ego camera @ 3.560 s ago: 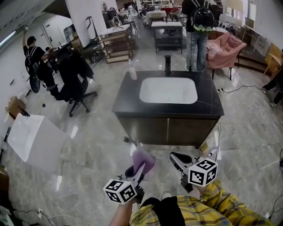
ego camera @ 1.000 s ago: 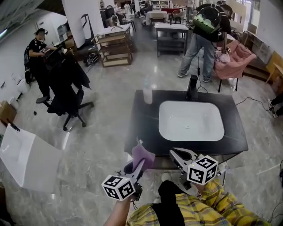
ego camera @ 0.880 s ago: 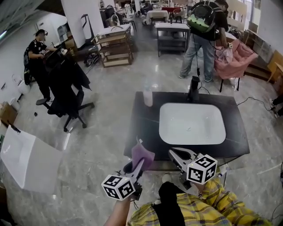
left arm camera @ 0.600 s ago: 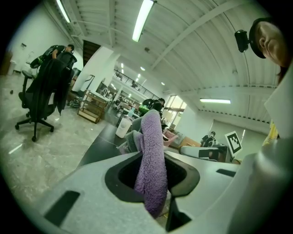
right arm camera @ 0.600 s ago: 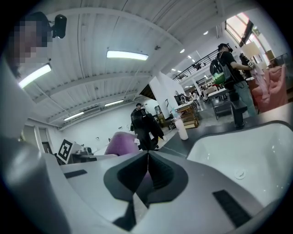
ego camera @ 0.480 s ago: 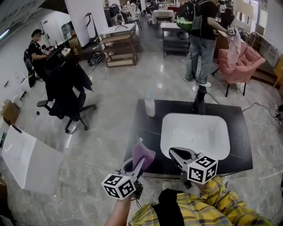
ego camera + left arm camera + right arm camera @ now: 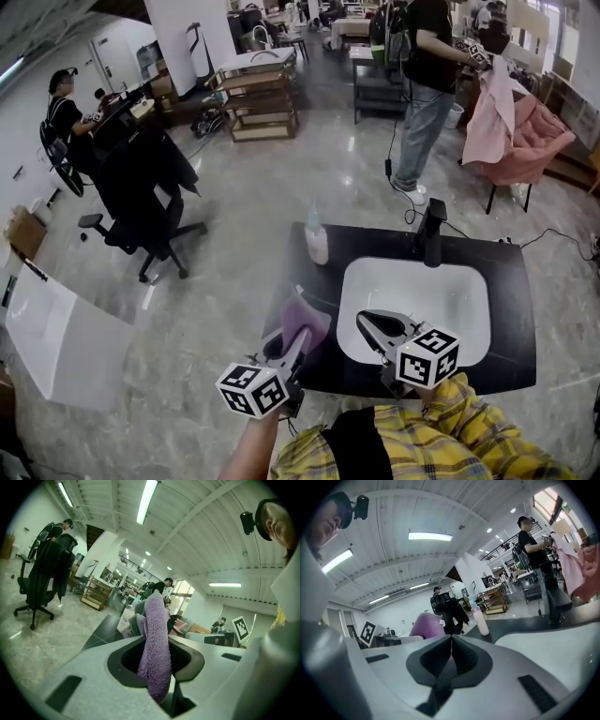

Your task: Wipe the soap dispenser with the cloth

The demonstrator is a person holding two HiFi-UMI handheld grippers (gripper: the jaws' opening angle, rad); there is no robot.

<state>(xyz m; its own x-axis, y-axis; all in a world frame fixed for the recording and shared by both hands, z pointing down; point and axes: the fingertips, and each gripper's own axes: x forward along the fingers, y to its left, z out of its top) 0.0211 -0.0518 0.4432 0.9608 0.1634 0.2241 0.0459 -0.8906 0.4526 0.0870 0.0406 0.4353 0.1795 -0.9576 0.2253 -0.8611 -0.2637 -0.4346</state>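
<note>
The left gripper [image 7: 157,648] has its fingers clamped on a purple cloth [image 7: 154,620], which stands up out of them in a fuzzy fold and hangs a little below. The right gripper [image 7: 451,641] has its fingers pressed flat together with nothing between them.

The right gripper view shows the soap dispenser [image 7: 480,620] as a pale upright bottle on the dark table [image 7: 511,623]. It is ahead of those fingers and slightly right of their line, with the cloth a purple lump off to the left. The left gripper view shows the pinch on the cloth plainly. The cloth itself blocks most of what lies ahead there, so the bottle cannot be made out clearly.

Only the head view gives the whole layout. The two grippers are side by side at the table's near edge, the left at its near left part, the right over the near rim of the white sink basin [image 7: 441,291]. The dispenser stands at the far left of the table, just beside the basin's far left corner. It is beyond the cloth and well apart from both pairs of fingers. A black faucet [image 7: 433,230] rises behind the basin. Farther off, a person [image 7: 427,84] stands on the marble floor [image 7: 234,206] and a black office chair [image 7: 141,187] sits at the left.
</note>
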